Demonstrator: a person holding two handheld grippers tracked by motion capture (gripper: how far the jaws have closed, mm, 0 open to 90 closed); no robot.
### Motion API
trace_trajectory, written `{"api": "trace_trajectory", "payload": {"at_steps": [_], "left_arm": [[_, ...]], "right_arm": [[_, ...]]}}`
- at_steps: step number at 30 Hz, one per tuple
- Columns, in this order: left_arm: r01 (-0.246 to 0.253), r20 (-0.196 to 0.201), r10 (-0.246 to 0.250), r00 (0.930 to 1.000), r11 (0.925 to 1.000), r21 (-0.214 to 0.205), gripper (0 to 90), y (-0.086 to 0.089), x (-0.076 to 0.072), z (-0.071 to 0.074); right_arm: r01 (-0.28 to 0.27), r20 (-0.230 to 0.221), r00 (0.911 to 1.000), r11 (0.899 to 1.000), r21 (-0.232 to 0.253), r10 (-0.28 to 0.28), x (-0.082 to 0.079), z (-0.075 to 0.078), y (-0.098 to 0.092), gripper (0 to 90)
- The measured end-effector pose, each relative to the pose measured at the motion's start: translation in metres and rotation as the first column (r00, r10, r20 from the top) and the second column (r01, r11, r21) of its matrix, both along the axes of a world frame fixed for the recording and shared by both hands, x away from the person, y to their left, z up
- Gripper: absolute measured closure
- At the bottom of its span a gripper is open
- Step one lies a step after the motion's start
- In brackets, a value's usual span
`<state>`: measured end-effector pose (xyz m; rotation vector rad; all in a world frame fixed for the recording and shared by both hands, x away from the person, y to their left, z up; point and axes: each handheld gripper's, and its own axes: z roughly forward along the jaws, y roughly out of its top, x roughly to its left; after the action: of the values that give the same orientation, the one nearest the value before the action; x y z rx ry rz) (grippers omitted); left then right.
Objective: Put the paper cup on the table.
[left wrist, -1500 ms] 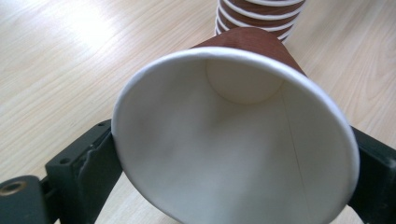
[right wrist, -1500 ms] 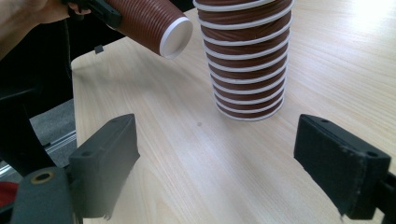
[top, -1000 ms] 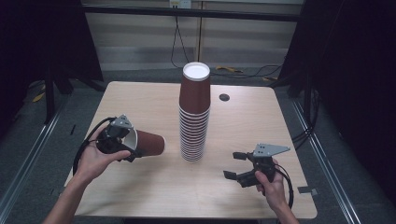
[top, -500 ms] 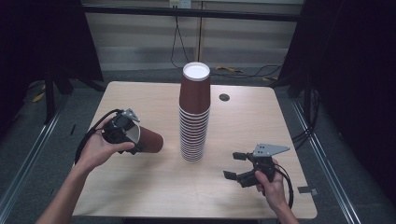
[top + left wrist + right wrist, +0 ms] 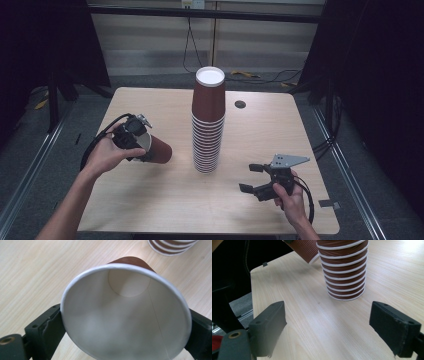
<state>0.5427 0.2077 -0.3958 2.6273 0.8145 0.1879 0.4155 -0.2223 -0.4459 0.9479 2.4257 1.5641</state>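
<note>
Left hand-held gripper [image 5: 137,145] clamps a cup [image 5: 156,149] on its side, left of the stack [image 5: 208,125]; jaws just closing. Right hand-held gripper [image 5: 251,178] wide, near right; small dark disc [image 5: 240,104] far on bench [image 5: 165,200].

Left black two-jaw gripper [image 5: 142,146] is held at left of centre in the high view, jaws clamped on a brown paper cup [image 5: 156,149], having just closed slightly. Right black two-jaw gripper [image 5: 252,177] is held at lower right, jaws wide apart.
</note>
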Motion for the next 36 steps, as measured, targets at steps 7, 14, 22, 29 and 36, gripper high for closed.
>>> {"api": "trace_trajectory", "payload": {"at_steps": [7, 14, 22, 29, 36], "left_arm": [[-0.006, -0.043, 0.008, 0.9990, 0.9991, 0.041, 5.9, -0.002, 0.009, -0.004], [-0.015, -0.049, 0.019, 0.9986, 0.9959, 0.089, 5.5, -0.010, 0.015, -0.007], [-0.023, -0.033, 0.027, 0.9991, 0.9931, 0.115, 4.1, -0.020, 0.017, -0.008], [-0.031, 0.008, 0.031, 0.9995, 0.9966, 0.076, 3.2, -0.024, 0.019, -0.011], [-0.024, -0.001, 0.024, 0.9997, 0.9975, 0.067, 2.6, -0.026, 0.022, -0.018]], "right_arm": [[0.001, -0.001, 1.0000, 1.000, 0.000, -0.001, 0.000, 0.000, 0.000, 13.6], [0.001, -0.002, 1.0000, 1.000, 0.002, -0.001, 0.000, 0.000, 0.000, 13.6], [-0.001, -0.002, 1.0000, 1.000, 0.002, 0.001, 0.000, 0.000, -0.001, 13.6], [-0.002, -0.004, 1.0000, 1.000, 0.003, 0.002, 0.000, -0.001, -0.001, 13.6], [-0.003, -0.004, 1.0000, 1.000, 0.005, 0.003, 0.000, 0.000, -0.002, 13.6]]}}
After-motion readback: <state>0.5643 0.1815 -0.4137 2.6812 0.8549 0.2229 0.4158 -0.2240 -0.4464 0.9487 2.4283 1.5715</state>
